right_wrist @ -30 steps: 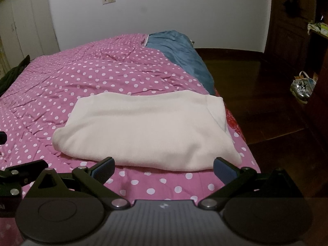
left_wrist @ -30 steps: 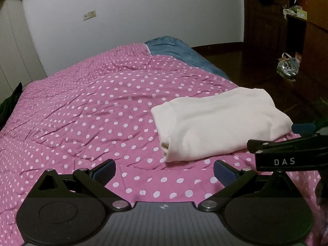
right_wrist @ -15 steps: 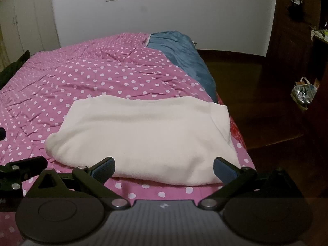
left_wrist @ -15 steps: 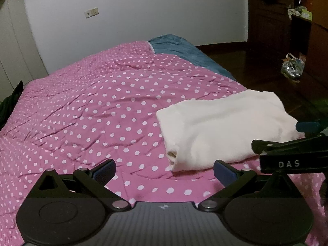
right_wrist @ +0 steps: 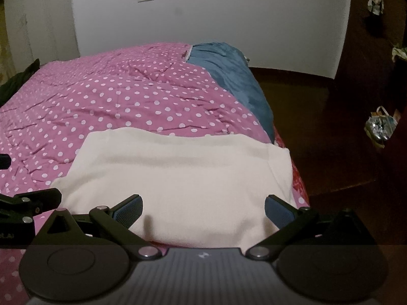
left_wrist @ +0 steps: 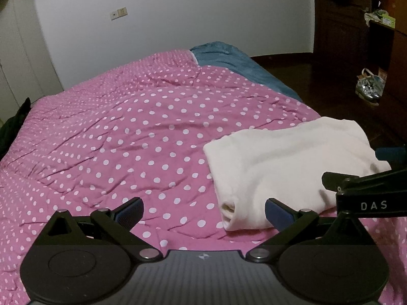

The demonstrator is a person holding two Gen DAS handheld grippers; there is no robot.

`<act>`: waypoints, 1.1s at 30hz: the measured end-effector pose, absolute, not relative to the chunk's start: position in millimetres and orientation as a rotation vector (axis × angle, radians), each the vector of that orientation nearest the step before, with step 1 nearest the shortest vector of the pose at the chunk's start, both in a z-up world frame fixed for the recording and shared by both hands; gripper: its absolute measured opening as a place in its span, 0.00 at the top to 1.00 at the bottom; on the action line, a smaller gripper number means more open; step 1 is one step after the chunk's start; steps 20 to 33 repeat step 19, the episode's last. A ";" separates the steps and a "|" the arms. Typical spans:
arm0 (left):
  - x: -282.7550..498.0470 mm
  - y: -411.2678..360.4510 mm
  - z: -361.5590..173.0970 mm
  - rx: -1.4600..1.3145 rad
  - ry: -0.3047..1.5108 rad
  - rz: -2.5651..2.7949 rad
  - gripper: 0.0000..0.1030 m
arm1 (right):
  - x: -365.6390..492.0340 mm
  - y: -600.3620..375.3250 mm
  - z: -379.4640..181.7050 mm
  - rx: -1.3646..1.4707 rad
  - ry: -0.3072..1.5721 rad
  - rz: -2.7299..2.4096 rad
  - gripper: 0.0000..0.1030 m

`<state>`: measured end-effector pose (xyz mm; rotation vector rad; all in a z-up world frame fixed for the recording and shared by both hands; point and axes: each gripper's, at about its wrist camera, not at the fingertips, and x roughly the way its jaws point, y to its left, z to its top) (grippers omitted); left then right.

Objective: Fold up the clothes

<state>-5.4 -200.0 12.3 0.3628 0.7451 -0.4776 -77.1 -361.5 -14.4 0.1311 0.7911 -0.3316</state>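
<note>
Pink polka-dot bedding point(left_wrist: 142, 137) fills both views, with a white wall behind and a dark wooden floor off to the side. On it lies the cream garment point(right_wrist: 183, 178), already folded into a thick, tidy rectangle near the bed's edge. It sits straight ahead of the right gripper point(right_wrist: 203, 209), whose jaws stand wide apart and hold nothing, the near hem lying between and just below the blue pads point(right_wrist: 128, 209). For the left gripper point(left_wrist: 203, 211), equally wide open and empty, the garment lies ahead and off to the right, its rolled end point(left_wrist: 229, 208) just beside the right-hand pad.

Judging by the neat stack, the folding looks nearly done; what remains is probably one last fold or a squaring-up. To do it well, each claw should bite through all layers at a corner, not just the top sheet, or the stack will peel open. Lifting both ends evenly would keep the edges aligned. Beyond the garment, a blue blanket point(right_wrist: 229, 81) covers the far corner, and a shiny bag point(right_wrist: 380, 127) sits on the floor.
</note>
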 end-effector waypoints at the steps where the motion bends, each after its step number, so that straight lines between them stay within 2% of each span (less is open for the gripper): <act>1: -4.3 -200.0 11.6 0.362 0.748 -0.476 0.00 | -75.4 -361.2 -14.4 0.124 0.790 -0.330 0.00; 33: 3.9 -201.3 7.8 0.377 0.746 -0.482 0.00 | -58.8 -362.1 -9.7 0.088 0.775 -0.295 0.00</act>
